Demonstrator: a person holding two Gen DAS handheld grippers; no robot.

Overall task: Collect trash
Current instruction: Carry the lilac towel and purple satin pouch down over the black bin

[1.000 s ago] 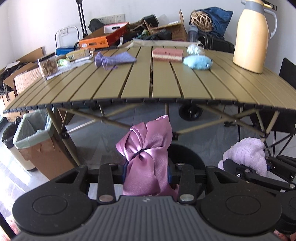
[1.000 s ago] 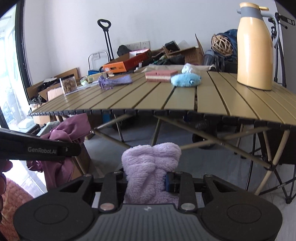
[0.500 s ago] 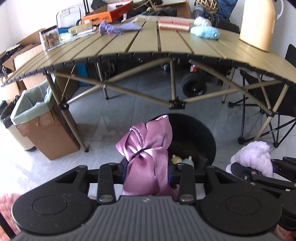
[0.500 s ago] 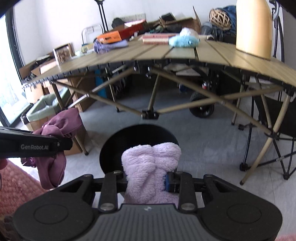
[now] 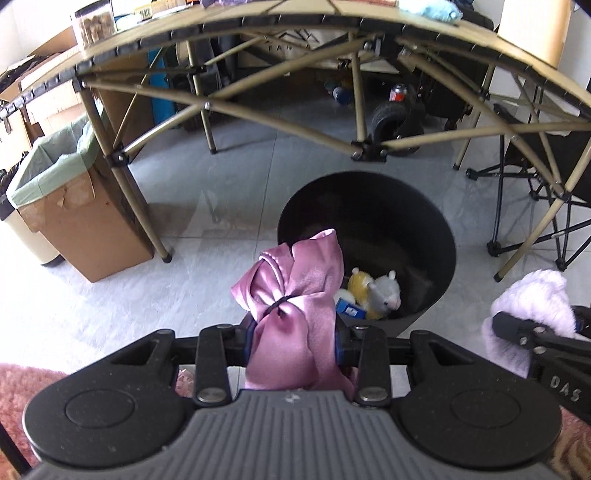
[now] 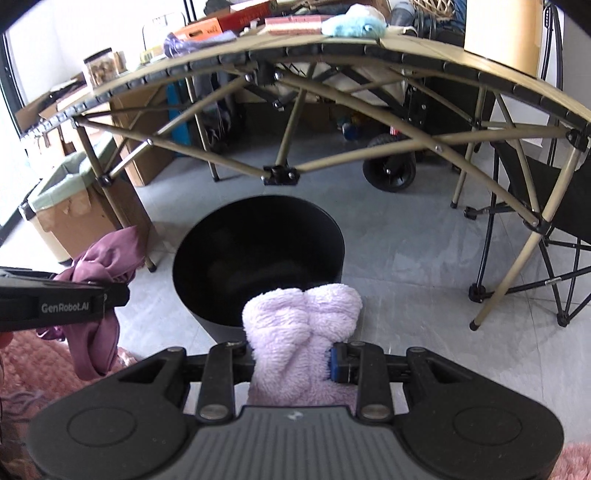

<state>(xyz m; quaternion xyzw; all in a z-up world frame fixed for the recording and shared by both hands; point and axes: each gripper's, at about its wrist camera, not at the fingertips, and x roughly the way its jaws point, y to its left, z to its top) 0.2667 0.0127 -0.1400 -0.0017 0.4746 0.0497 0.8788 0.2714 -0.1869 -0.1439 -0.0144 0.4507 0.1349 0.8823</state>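
Note:
My left gripper (image 5: 291,341) is shut on a pink satin pouch (image 5: 291,295) tied with a dark band, held just in front of the round black bin (image 5: 436,229). Inside the bin lie a yellow and a grey plush toy (image 5: 373,293) and a small blue box. My right gripper (image 6: 291,360) is shut on a fluffy lilac cloth (image 6: 303,328), at the near rim of the same black bin (image 6: 332,236). In the right wrist view the left gripper with the pink pouch (image 6: 99,266) shows at the left; in the left wrist view the lilac cloth (image 5: 532,306) shows at the right.
A folding table (image 5: 258,22) with crossed legs stands just behind the bin, with a thermos, boxes and cloths on top. A cardboard box lined with a green bag (image 5: 66,199) sits at the left. A folding chair (image 6: 546,229) is at the right, a pink rug (image 5: 22,384) near me.
Both grippers have sunk and tilted downward. The tabletop has slid to the top of the views, and the black bin with its toys has come into sight below the held pouch and cloth.

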